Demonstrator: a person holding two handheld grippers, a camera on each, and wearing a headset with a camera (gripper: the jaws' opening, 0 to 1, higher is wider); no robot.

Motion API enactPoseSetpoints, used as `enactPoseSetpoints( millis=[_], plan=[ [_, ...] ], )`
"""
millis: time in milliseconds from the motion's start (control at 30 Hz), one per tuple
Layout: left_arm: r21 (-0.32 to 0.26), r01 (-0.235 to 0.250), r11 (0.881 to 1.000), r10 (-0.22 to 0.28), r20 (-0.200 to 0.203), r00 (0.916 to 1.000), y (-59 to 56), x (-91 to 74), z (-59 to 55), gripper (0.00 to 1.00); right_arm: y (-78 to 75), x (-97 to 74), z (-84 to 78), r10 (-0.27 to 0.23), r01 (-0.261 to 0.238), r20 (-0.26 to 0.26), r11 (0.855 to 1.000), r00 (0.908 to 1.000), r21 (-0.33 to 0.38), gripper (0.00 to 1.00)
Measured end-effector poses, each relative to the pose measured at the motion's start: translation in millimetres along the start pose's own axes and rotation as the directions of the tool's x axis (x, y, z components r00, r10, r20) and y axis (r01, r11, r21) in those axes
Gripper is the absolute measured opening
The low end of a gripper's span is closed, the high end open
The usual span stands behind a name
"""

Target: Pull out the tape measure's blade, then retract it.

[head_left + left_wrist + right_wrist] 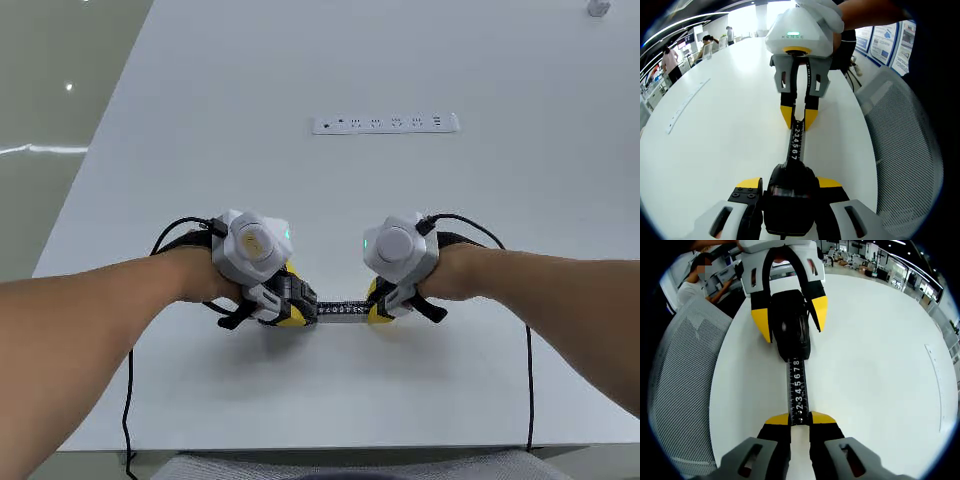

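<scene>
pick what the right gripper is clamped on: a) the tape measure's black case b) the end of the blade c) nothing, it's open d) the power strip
B: in the right gripper view the right gripper has its yellow-tipped jaws shut on the end of the blade, while the left gripper holds the case.

Body: black tape measure case (pixel 790 207), gripped between the yellow-tipped jaws of the left tool (pixel 790 183).
Place: near edge of the white surface (pixel 420 200), left of middle.
Blade: the blade (pixel 797 390) is drawn out a short way, straight, dark with white numerals 2 to 8.
Blade end: pinched by the right tool (pixel 799 418), right of the case.
</scene>
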State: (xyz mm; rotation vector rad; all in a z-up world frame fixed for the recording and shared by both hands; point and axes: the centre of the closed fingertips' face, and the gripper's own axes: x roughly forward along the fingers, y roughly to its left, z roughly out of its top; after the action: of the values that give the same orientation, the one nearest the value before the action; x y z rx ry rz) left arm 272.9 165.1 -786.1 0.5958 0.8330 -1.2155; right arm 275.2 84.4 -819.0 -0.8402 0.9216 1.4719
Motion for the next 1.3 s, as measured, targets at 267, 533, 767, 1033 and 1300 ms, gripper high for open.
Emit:
enactPoseSetpoints(
  millis=[267, 533, 767, 1033, 1300],
  plan=[
    [-0.008, -0.002, 1.000, 0.002, 0.001, 1.0000, 0.9, 0.2, -1.1, 0.37, -1.3, -1.9, -3.2, -0.001, 0.001, -0.002, 1.000, 1.0000, 0.001, 0.12],
    [-0.007, 0.000, 1.000, 0.000, -0.003, 1.0000, 1.0, 0.9, -1.4, 0.37, -2.4, -3.9, -6.7, -0.002, 0.002, -0.007, 1.000, 1.0000, 0.006, 0.12],
    [-0.008, -0.003, 1.000, 0.003, -0.002, 1.0000, 1.4, 1.2, -1.4, 0.37, -3.1, -6.0, -9.3, -0.001, 0.001, -0.011, 1.000, 0.9999, 0.004, 0.12],
    [-0.014, -0.004, 1.000, 0.004, 0.001, 1.0000, 1.9, 1.2, -0.6, 0.37, -4.1, -8.2, -13.2, -0.004, 0.004, -0.017, 1.000, 0.9999, 0.007, 0.12],
    [-0.018, -0.006, 1.000, 0.006, 0.004, 1.0000, 2.1, 1.3, 0.8, 0.37, -6.2, -9.5, -18.1, -0.008, 0.008, -0.024, 1.000, 0.9997, 0.009, 0.12]
  ],
)
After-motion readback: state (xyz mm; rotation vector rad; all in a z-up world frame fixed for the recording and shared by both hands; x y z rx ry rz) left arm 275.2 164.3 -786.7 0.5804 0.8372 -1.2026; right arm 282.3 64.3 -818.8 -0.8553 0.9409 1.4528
